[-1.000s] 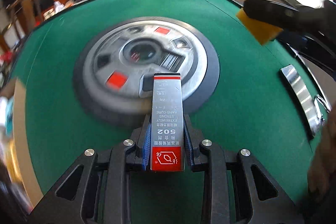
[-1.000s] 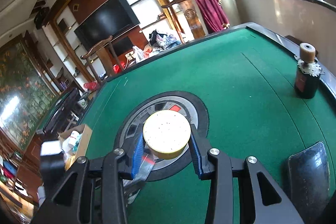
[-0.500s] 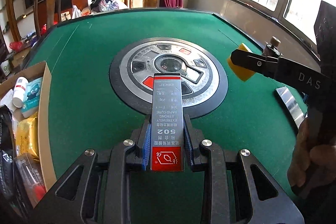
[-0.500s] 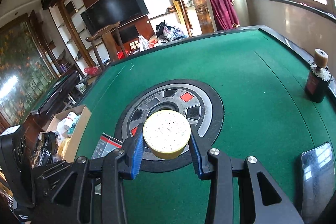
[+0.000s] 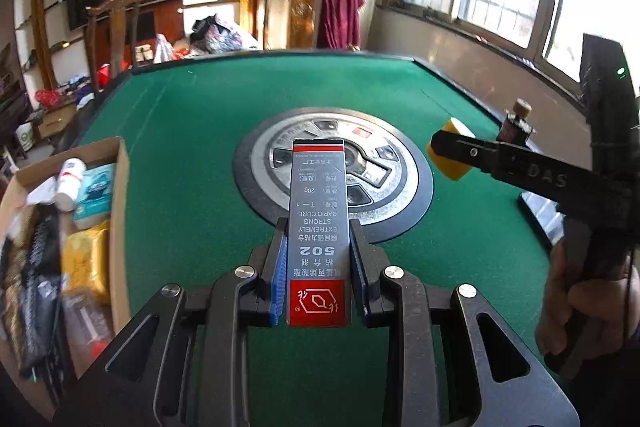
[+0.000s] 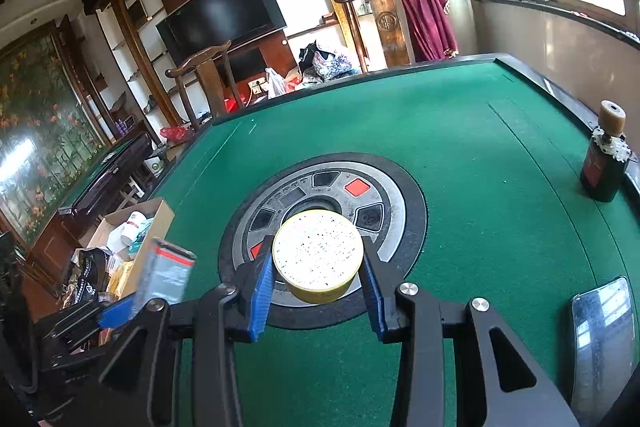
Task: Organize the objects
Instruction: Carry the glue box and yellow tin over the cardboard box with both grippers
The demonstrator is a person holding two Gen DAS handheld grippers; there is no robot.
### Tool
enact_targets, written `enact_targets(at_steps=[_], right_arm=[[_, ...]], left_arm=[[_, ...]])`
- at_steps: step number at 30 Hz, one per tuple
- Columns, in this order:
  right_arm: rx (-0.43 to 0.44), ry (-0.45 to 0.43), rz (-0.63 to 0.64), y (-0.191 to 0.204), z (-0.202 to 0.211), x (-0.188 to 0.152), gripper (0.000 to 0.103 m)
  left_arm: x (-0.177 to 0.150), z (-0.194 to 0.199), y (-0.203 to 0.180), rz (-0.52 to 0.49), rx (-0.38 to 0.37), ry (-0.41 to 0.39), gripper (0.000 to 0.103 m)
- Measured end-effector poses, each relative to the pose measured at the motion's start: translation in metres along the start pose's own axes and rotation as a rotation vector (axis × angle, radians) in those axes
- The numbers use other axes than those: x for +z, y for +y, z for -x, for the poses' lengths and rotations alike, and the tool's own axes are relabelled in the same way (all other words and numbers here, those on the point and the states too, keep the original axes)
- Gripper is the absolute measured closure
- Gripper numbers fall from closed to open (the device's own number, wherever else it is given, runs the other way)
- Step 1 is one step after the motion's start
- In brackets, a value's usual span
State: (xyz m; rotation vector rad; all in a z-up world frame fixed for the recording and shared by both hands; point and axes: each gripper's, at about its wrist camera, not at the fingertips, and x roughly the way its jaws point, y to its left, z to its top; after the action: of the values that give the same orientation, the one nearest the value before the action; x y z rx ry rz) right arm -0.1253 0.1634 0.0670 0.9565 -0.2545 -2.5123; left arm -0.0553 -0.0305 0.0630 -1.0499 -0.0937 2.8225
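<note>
While earlier blurred — cardboard box [image 5: 120, 187] sharp.

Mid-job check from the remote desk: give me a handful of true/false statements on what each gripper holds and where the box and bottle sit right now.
1. The left gripper is clamped on a grey and red glue box. True.
2. The right gripper is open with nothing in it. False: it is shut on a round yellow tin.
3. The cardboard box at the table's left edge holds nothing. False: it holds packets and a white bottle.
4. A dark bottle stands upright near the table's right edge. True.
5. The yellow tin rests on the green felt. False: it is held above it.
</note>
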Motion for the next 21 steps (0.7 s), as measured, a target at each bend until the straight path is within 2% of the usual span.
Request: enact_targets(at_steps=[5, 12, 16, 21], right_arm=[[0.014, -0.012, 0.02, 0.006, 0.003, -0.001, 0.063], [0.026, -0.01, 0.054, 0.022, 0.004, -0.009, 0.063], [0.057, 0.005, 0.044, 0.033, 0.004, -0.016, 0.064], [0.114, 0.014, 0.07, 0.066, 0.011, -0.032, 0.064]], left_arm=[[-0.01, 0.033, 0.013, 0.052, 0.001, -0.047, 0.077], [-0.024, 0.067, 0.04, 0.103, 0.043, -0.08, 0.077], [-0.029, 0.087, 0.058, 0.139, 0.054, -0.112, 0.077], [-0.037, 0.114, 0.084, 0.177, 0.085, -0.16, 0.076]])
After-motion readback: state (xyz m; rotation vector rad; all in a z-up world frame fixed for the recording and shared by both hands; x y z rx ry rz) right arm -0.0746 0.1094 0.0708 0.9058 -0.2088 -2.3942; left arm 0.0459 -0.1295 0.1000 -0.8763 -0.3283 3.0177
